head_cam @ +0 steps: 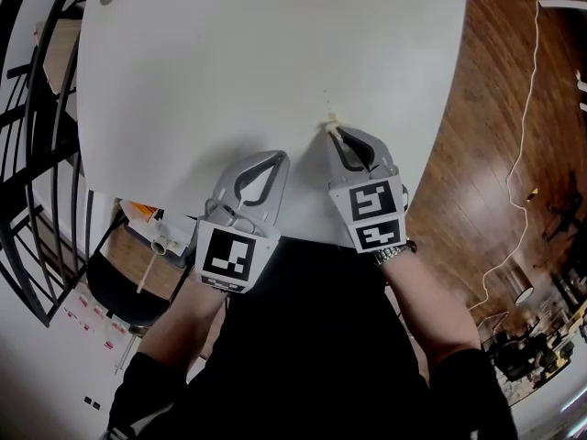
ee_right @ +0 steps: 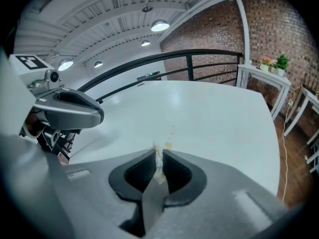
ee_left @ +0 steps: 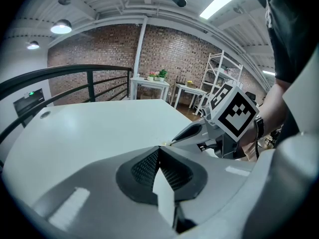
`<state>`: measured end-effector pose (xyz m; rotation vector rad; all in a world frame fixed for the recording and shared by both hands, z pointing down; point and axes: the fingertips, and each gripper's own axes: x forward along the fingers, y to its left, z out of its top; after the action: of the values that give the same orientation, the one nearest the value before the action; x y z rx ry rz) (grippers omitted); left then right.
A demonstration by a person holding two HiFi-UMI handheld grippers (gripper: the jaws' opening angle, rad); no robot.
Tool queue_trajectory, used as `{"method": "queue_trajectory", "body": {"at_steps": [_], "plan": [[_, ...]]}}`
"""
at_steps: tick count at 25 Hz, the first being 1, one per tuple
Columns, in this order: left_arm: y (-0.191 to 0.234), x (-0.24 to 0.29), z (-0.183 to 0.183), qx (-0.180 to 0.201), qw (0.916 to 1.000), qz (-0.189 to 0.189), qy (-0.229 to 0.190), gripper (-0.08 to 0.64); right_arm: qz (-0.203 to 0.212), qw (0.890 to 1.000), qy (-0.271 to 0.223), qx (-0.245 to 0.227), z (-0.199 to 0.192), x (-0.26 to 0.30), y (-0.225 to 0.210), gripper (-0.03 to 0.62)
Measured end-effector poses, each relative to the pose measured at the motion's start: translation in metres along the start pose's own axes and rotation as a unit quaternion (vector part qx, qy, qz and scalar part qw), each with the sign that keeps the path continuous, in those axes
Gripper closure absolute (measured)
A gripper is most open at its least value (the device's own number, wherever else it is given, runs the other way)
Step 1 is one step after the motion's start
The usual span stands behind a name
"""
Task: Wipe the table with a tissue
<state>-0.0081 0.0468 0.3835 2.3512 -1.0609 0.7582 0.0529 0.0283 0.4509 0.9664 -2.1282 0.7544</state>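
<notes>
This is a loft-style studio or lab workspace, seemingly on an upper level. Ahead of the left gripper [ee_left: 160, 147], beyond the white table [ee_left: 99, 128], stands a bare brick wall [ee_left: 169, 54]. In front of it are 2 small white side tables [ee_left: 148, 81], 1 carrying potted plants [ee_left: 158, 74]. A white shelving rack [ee_left: 222, 76] stands ahead and to that gripper's right, and a black metal railing [ee_left: 65, 70] curves round to its left. Above the right gripper [ee_right: 159, 149], a white beamed ceiling [ee_right: 114, 9] holds round pendant lamps [ee_right: 160, 25]. A wood plank floor [head_cam: 486, 154] lies to its right.
</notes>
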Motion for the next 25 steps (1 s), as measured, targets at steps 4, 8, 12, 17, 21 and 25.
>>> {"method": "queue_trajectory", "body": {"at_steps": [4,8,12,17,21,25], "plan": [[0.002,0.0,-0.001,0.0,1.0,-0.001,0.001,0.545,-0.001,1.0,-0.002,0.0,0.002,0.002,0.0,0.56],[0.006,-0.001,-0.001,0.0,1.0,-0.001,0.002,0.545,-0.003,1.0,-0.005,0.001,0.006,0.004,0.0,0.56],[0.01,-0.001,-0.001,-0.002,1.0,-0.001,0.003,0.545,-0.005,1.0,-0.006,0.001,0.009,0.007,0.0,0.56],[0.014,-0.001,-0.003,-0.003,1.0,0.0,0.005,0.545,-0.008,1.0,-0.009,0.002,0.014,0.011,-0.003,0.56],[0.018,-0.001,-0.004,-0.004,1.0,0.0,0.008,0.545,-0.01,1.0,-0.012,0.003,0.019,0.013,-0.004,0.56],[0.021,0.0,-0.005,-0.004,0.9999,0.0,0.009,0.545,-0.013,1.0,-0.017,0.006,0.022,0.016,-0.007,0.56]]}}
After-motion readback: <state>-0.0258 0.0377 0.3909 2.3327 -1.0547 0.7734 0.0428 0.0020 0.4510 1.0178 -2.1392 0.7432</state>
